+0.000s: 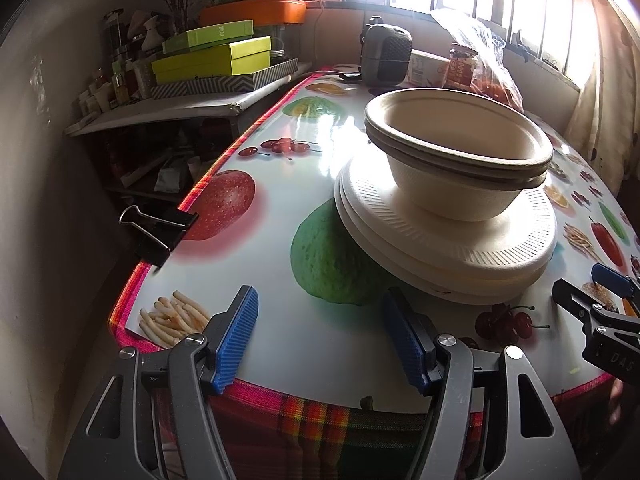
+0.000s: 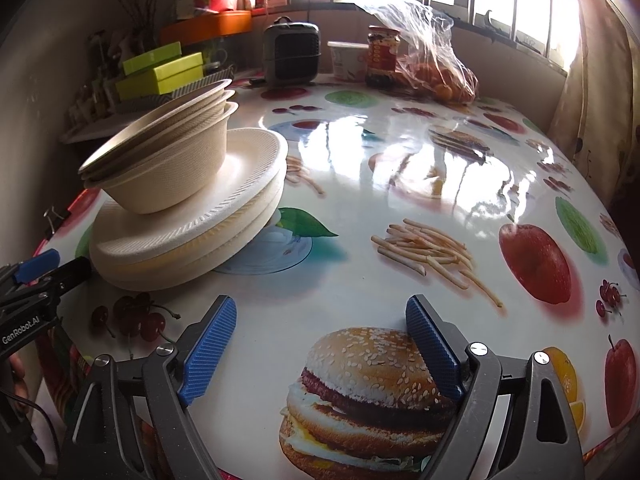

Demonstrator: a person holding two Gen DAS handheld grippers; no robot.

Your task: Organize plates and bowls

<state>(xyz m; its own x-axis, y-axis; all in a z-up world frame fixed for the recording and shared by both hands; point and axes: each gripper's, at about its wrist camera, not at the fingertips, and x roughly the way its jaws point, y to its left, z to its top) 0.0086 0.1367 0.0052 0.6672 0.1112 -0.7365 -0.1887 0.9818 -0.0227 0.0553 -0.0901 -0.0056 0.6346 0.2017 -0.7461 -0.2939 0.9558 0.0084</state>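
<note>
On bench, nested bowls tilt atop plate stack; left gripper and right gripper fingers open, empty; a nudge could topple them.

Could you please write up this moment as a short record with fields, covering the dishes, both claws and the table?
bowls: nested bowls, tilted, standing on the plates
plates: stack of plates near the table's left front edge
left claw: left claw open, empty, short of the plates
right claw: right claw open, empty, over the printed burger
table: glossy food-print cloth, held by a binder clip
background: jar, bag of oranges, small heater
</note>
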